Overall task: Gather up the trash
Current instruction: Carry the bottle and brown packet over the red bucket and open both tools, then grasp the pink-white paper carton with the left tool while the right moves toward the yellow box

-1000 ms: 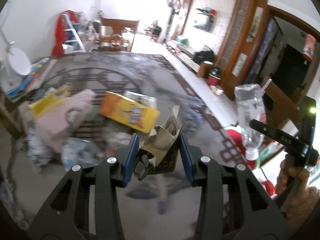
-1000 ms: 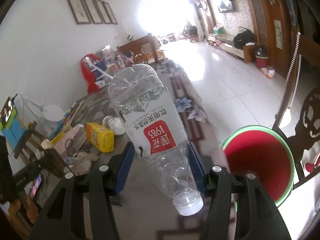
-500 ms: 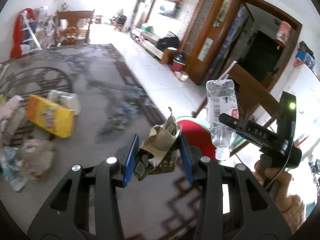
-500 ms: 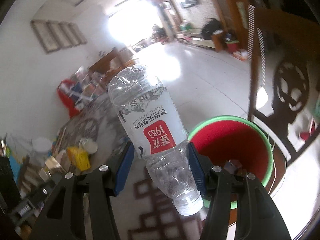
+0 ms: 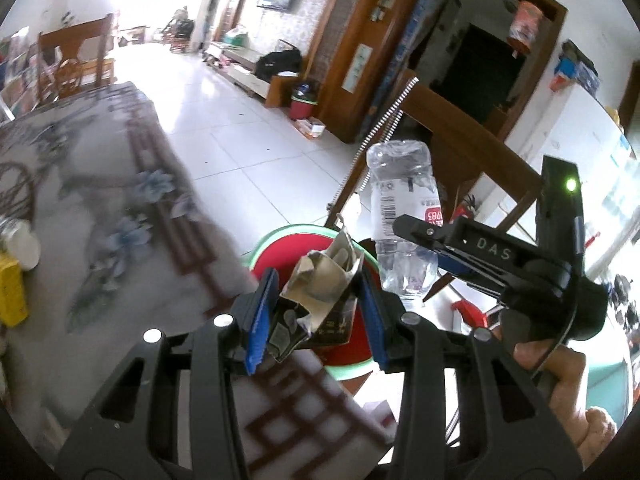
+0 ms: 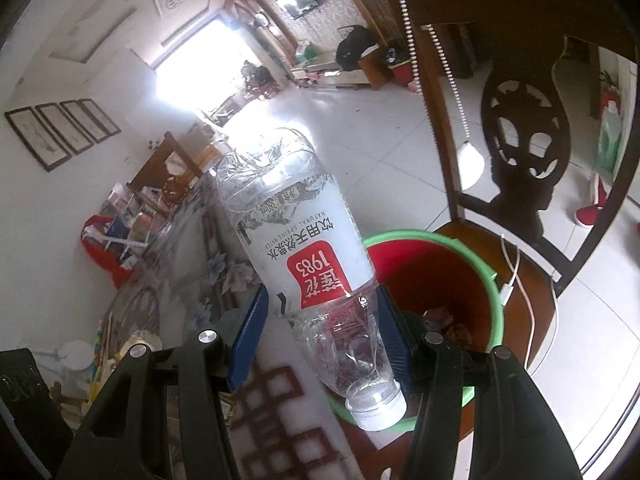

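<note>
My left gripper (image 5: 316, 312) is shut on a crumpled cardboard carton (image 5: 320, 292) and holds it over the near rim of a red bucket with a green rim (image 5: 280, 240). My right gripper (image 6: 324, 332) is shut on an empty clear plastic bottle (image 6: 296, 240), cap pointing down, just left of the bucket (image 6: 440, 276). The bottle (image 5: 400, 204) and the right gripper (image 5: 436, 252) also show in the left wrist view, above the bucket's right side. Some scraps lie in the bucket's bottom (image 6: 448, 324).
The bucket stands on a wooden chair (image 6: 516, 128) beside the table with a patterned grey cloth (image 5: 104, 216). A yellow box (image 5: 12, 292) and a white lid (image 5: 22, 244) lie at the table's left. A white cable (image 6: 512, 276) hangs by the chair.
Both grippers have swung right, away from the trash pile on the table, and now sit at the bucket. The carton and the bottle stay gripped.
</note>
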Demonstrator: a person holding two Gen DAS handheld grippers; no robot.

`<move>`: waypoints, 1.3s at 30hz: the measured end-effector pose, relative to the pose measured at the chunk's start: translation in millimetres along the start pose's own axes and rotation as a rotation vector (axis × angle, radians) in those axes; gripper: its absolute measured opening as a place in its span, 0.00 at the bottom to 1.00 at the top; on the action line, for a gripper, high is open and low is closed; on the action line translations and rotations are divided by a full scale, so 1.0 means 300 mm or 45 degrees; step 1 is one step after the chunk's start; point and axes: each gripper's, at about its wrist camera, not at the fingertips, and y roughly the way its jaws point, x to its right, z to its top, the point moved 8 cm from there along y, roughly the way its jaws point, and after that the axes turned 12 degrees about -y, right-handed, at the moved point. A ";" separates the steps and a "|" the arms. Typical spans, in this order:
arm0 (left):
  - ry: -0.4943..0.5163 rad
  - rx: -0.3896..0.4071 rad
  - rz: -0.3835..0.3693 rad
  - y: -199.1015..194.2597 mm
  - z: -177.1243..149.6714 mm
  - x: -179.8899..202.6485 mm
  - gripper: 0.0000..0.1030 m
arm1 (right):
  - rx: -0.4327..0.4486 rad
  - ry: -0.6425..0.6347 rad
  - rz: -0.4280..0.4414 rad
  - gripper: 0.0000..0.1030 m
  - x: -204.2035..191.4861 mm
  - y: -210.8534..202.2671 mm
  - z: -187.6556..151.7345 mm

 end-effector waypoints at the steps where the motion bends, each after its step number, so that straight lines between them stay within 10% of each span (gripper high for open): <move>1: 0.008 -0.015 -0.001 0.018 0.001 0.007 0.38 | 0.000 0.017 -0.004 0.51 0.006 0.004 0.003; 9: -0.034 -0.104 -0.029 0.125 0.005 0.002 0.40 | -0.012 0.141 -0.024 0.52 0.088 0.011 0.008; 13: -0.063 -0.094 -0.042 0.134 0.008 0.001 0.69 | -0.016 0.171 -0.030 0.62 0.099 0.020 0.009; 27: -0.163 0.024 0.014 -0.021 0.031 -0.137 0.75 | -0.012 0.099 -0.090 0.68 0.068 0.025 0.015; 32: -0.195 0.135 0.177 -0.223 0.043 -0.347 0.82 | -0.032 0.008 -0.094 0.71 -0.004 0.047 0.015; 39: -0.190 0.242 0.653 -0.559 0.090 -0.813 0.92 | -0.109 -0.141 -0.016 0.75 -0.191 0.117 -0.016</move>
